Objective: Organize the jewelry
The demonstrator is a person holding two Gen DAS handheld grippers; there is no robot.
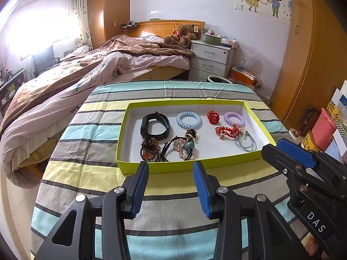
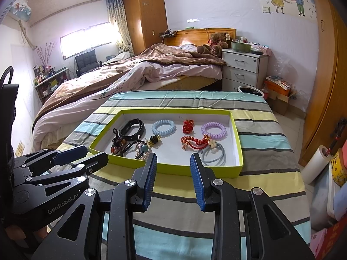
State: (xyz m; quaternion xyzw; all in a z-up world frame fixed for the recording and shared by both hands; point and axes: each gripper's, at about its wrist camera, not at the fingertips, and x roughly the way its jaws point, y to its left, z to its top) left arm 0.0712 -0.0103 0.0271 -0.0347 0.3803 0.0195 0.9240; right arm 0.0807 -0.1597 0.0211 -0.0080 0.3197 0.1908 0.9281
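A shallow yellow-green box (image 1: 167,166) (image 2: 173,170) sits on the striped table and holds jewelry: a black watch band (image 1: 155,125) (image 2: 132,129), a blue coil tie (image 1: 188,120) (image 2: 163,128), a purple coil tie (image 1: 234,119) (image 2: 213,130), red knotted pieces (image 1: 226,131) (image 2: 194,140), grey hair ties (image 1: 246,143) (image 2: 213,157), a dark bead bracelet (image 1: 149,148) (image 2: 118,146) and a tangled cluster (image 1: 184,145) (image 2: 143,148). My left gripper (image 1: 171,166) is open and empty just before the box's near wall. My right gripper (image 2: 173,159) is open and empty at that wall too.
The table wears a striped cloth (image 1: 151,216) (image 2: 260,130). A bed (image 1: 86,71) lies behind it, a white nightstand (image 1: 212,58) at back right. Boxes and a pink bin (image 1: 325,127) crowd the right side. A wooden wardrobe (image 2: 325,86) stands at right.
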